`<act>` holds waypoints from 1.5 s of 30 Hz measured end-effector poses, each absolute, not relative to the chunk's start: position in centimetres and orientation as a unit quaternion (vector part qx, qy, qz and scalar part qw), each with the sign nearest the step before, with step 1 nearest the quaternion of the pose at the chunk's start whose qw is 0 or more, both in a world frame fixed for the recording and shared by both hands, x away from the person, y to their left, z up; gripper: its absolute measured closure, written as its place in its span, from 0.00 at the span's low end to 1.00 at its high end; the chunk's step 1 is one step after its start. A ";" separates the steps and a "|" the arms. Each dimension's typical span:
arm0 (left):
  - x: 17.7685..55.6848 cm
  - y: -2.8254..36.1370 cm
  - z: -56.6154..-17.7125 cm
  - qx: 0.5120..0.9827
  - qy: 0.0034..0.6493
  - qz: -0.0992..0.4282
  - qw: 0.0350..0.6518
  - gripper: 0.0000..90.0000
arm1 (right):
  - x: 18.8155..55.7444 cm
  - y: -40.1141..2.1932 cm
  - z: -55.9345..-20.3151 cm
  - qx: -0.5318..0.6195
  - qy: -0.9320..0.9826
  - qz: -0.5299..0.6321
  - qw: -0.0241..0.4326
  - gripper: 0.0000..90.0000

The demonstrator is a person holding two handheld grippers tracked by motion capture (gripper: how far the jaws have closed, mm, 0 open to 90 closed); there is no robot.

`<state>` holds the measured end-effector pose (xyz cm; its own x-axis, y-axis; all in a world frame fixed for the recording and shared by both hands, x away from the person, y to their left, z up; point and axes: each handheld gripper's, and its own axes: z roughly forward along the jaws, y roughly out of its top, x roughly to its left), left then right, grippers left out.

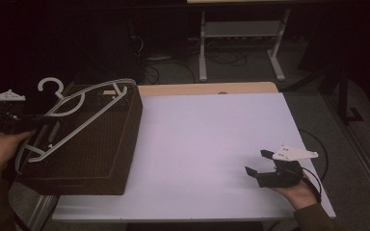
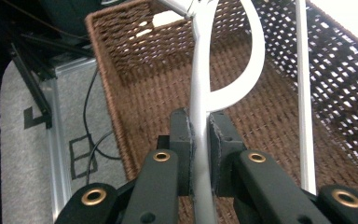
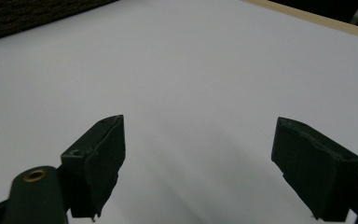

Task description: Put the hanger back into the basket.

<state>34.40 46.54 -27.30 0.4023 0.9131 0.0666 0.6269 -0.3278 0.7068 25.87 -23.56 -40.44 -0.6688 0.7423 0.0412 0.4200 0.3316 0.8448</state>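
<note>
Fingers (image 2: pixel 182 140) of the left gripper (image 2: pixel 199 140) squeezed tight on a thin white plastic clothes hanger (image 2: pixel 200 84), pinching one of its bars right between the two black pads. Holding that hanger up over a big dark brown woven wicker basket (image 1: pixel 91 149), tilted, hook (image 1: pixel 52 85) end poking up past the basket's far left corner. Basket parked on the left end of the white bench (image 1: pixel 207 144), one corner sticking out over the near edge.

Over on the right gripper (image 1: pixel 262 163), fingers (image 3: pixel 95 154) spread wide apart, gripping nothing, just hovering low above bare white bench top near the front right corner. Well apart from the basket and hanger. Grey three-cornered plate (image 1: pixel 295 153) sitting on top of that gripper, hand (image 1: pixel 301 192) wrapped around it from below.

Grey floor with some black cables (image 2: pixel 91 140) down past the basket's rim in the left gripper view.
</note>
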 end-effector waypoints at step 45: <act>35.5 44.6 -30.1 0.761 0.500 0.204 0.361 0.53 | 25.8 -23.5 -40.4 0.363 0.797 0.450 0.175 0.19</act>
